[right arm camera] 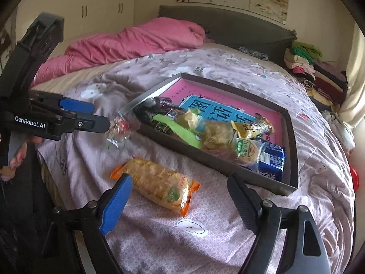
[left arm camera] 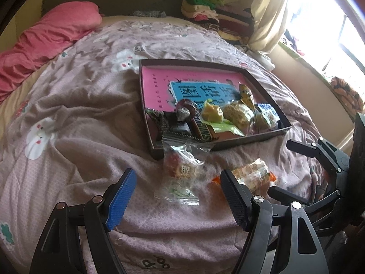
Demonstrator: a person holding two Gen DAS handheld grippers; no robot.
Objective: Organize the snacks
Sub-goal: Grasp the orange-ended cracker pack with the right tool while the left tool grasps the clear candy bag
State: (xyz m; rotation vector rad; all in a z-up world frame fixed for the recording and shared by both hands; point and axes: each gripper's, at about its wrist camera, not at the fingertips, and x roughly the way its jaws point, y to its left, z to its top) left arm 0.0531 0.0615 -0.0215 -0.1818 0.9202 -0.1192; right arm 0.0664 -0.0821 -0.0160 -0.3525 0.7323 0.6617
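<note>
now both pick-ups look pending — the left hand-held gripper (left arm camera: 178, 196) gapes empty around a clear-wrapped snack (left arm camera: 180, 171), the right hand-held gripper (right arm camera: 180, 196) wide just short of the orange-ended packet (right arm camera: 157, 182) — each must close, then carry ahead into the tray (right arm camera: 293, 137).

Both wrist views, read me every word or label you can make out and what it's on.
"GenRobot.AI": white print on the left gripper, seen from the right wrist.
Large Chinese characters: blue panel of the pink book in the tray, not clear enough to quote.
Snack wrapper print, in the tray and on the bedspread: too small or blurred.
</note>
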